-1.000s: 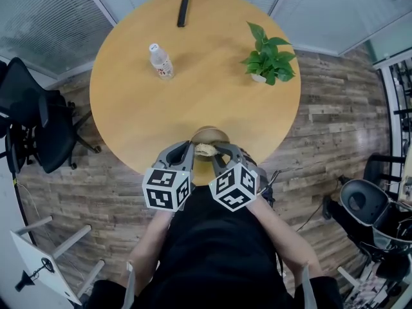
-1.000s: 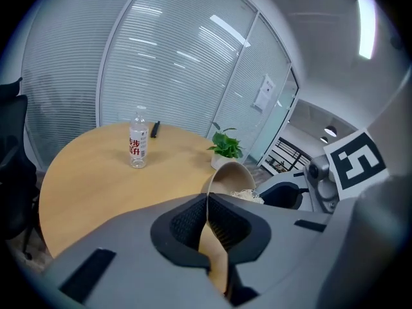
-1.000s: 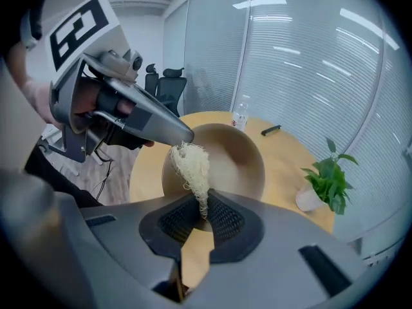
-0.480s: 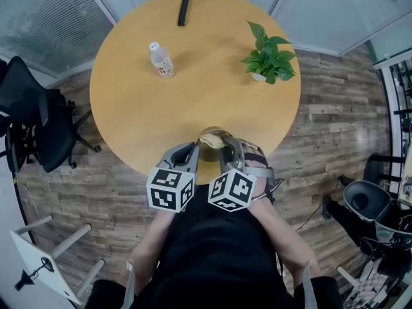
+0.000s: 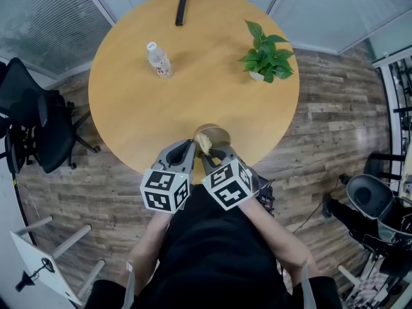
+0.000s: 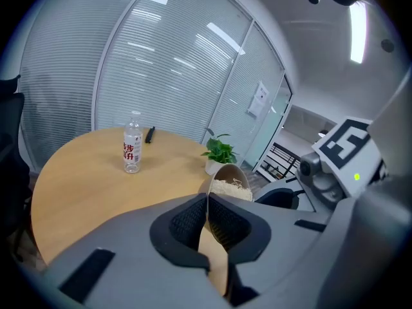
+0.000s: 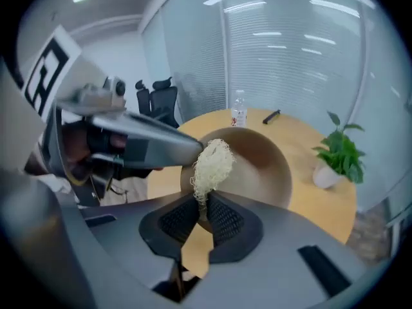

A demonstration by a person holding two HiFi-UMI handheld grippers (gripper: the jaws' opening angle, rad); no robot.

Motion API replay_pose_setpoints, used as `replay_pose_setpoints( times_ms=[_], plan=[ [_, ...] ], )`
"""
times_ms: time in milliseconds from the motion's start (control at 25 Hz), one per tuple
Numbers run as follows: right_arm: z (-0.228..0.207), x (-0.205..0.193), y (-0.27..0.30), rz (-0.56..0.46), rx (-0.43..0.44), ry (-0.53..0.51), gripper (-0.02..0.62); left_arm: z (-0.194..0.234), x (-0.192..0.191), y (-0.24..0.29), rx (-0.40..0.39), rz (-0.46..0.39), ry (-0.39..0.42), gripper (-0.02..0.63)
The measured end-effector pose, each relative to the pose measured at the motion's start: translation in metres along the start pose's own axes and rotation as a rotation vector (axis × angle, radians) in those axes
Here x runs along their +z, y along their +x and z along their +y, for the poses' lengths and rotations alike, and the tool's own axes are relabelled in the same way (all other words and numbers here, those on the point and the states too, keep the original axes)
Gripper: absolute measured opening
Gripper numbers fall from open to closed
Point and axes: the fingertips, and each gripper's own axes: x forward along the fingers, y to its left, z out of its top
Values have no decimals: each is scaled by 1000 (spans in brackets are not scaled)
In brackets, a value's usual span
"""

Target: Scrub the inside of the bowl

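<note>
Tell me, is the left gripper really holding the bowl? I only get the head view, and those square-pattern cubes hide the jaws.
Observer: Yes. The left gripper view shows the left gripper with its jaws shut on the rim of the bowl, which is tipped on its side.
Operator: What's the pale fuzzy thing?
Observer: A stringy scrubber. The right gripper view shows the right gripper with its jaws shut on its lower end, the rest inside the bowl.
</note>
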Motion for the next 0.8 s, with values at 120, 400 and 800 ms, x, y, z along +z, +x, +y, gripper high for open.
replay_pose_setpoints(
  times_ms=[120, 400, 800],
  plan=[
    [-1, 3, 1, -42, 110, 224, 40, -1, -5, -1, 5, -6, -14, 17],
    [-4, 27, -13, -224, 433, 798, 40, -1, -5, -2, 3, -56, -14, 17],
    [8, 13, -7, -103, 99, -109, 40, 1, 1, -7, 4, -35, 3, 12]
  ],
)
